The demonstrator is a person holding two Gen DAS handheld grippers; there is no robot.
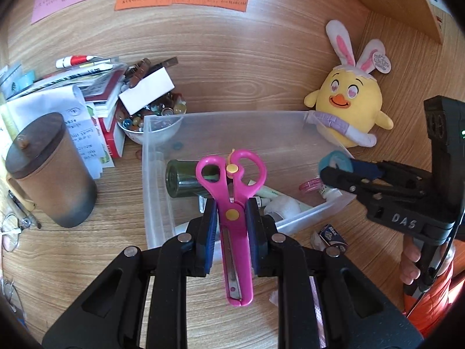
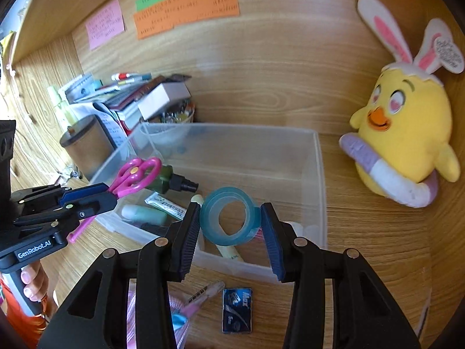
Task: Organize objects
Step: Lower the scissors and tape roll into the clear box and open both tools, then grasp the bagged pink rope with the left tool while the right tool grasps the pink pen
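Pink scissors (image 1: 232, 203) were clamped at the pivot in the left hand-held gripper (image 1: 232, 226), handles forward, hanging over the near rim of the clear bin (image 1: 221, 115). Blue tape roll (image 2: 229, 216) was pinched in the right hand-held gripper (image 2: 231, 221), also above the bin. Both looked mid-carry, drop-off step. Next: ease each over the bottle (image 1: 181, 181) and tubes inside, then release. Small blue packet (image 2: 237, 309) lay on the worktop (image 2: 363, 261) beneath the right one.

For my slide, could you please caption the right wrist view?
Right claw holds blue tape over the clear bin; left claw brings pink scissors.
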